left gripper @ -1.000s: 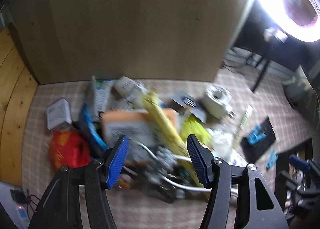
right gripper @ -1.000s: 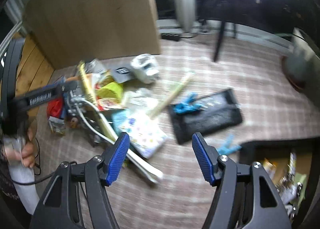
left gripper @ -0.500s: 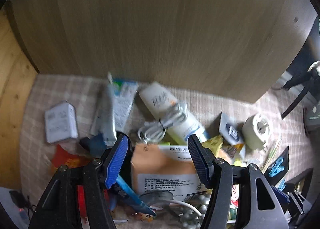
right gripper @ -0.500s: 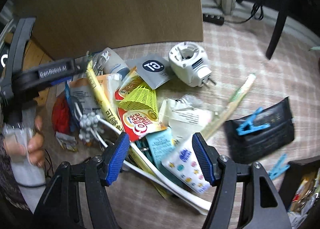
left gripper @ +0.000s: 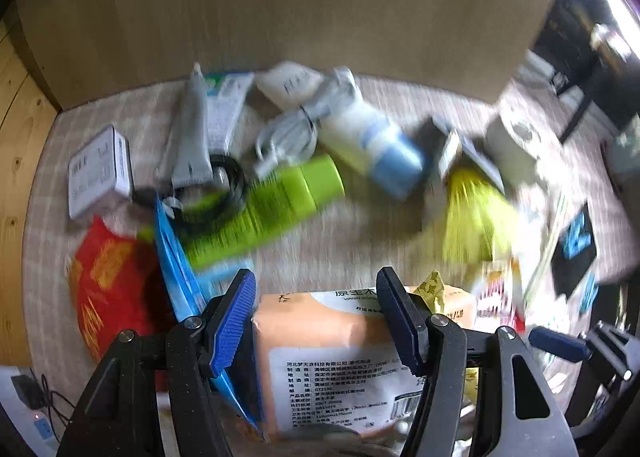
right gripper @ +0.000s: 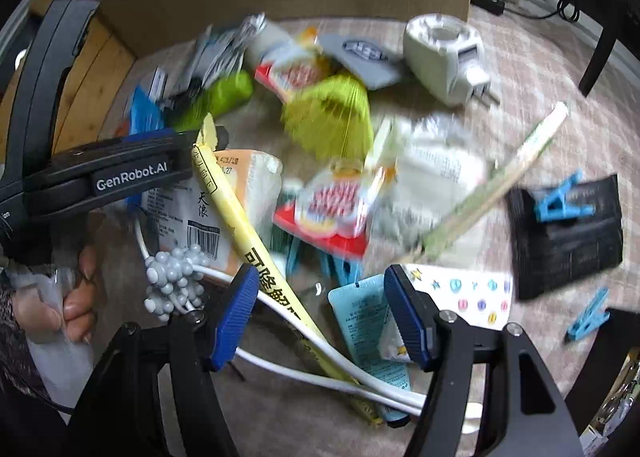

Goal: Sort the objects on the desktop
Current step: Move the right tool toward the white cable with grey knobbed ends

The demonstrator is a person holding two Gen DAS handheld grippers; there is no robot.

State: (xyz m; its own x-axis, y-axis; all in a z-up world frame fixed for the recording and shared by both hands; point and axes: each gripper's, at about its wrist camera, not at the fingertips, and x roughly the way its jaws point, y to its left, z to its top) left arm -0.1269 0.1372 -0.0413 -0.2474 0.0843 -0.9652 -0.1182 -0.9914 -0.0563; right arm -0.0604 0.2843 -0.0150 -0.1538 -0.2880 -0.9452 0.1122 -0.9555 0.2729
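Directly below my left gripper [left gripper: 316,321] lies the orange tissue pack [left gripper: 332,353], jaws released astride it, pads not visibly pressing | long axis runs across the gap | right gripper [right gripper: 320,321] also released, empty, over the yellow stick [right gripper: 256,241] | clutter crowds both flanks; bare cloth [left gripper: 340,233] ahead.

Both tools — left [left gripper: 316,313], right [right gripper: 320,313] — point steeply down (jaws apart).
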